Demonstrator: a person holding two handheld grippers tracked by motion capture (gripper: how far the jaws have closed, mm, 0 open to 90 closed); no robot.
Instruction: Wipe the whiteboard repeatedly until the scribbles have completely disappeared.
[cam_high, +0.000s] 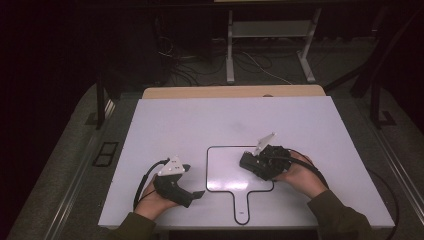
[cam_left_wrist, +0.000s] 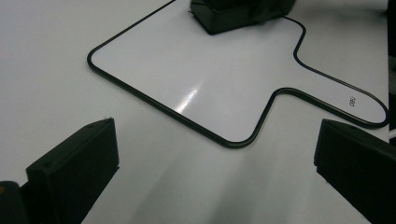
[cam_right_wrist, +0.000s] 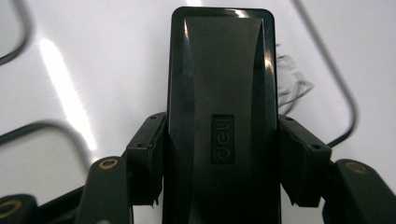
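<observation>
Eraser (cam_right_wrist: 222, 116) bottom end cut off by the frame edge in the right gripper view, sides hidden behind the jaws. In the left gripper view only its corner (cam_left_wrist: 233, 16) shows at the top edge. Small mark on the whiteboard (cam_left_wrist: 205, 84) handle too small to read.

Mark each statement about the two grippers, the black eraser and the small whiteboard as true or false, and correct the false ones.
1. The right gripper is shut on the black eraser. True.
2. The left gripper holds a marker. False: its jaws stand open with nothing between them.
3. The eraser is over the small whiteboard. True.
4. The whiteboard's handle points to the far side of the table. False: it points toward the person's side.
5. Pen marks show on the board beside the eraser. True.
</observation>
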